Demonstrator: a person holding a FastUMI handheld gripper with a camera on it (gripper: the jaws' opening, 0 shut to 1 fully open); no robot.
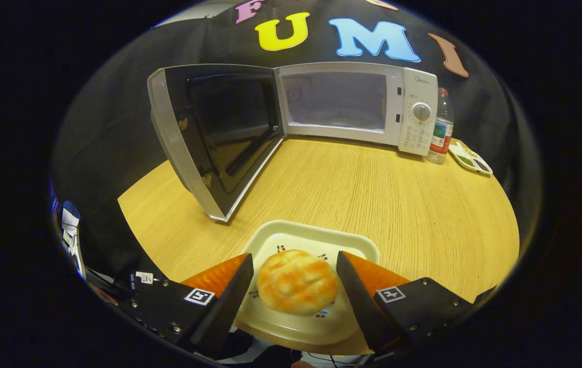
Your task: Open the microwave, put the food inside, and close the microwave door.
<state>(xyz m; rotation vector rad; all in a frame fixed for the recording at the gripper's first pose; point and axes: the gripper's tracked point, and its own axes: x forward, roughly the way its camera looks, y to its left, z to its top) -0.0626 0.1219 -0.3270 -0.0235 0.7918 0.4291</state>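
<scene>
Gripper [295, 278] standing wide apart, fingers flanking the bun [297, 289] on either side with slim gaps showing, not pressing on it. Bun sitting on the white plate [316, 237] near the counter's [373, 194] front edge. Microwave [357, 105] waiting well beyond at the back, its door [219, 138] swinging fully out to the left, cavity facing forward. Broad bare wood lying between plate and cavity. Bottle [442, 128] and small dish [471, 159] crowding the microwave's right side.
</scene>
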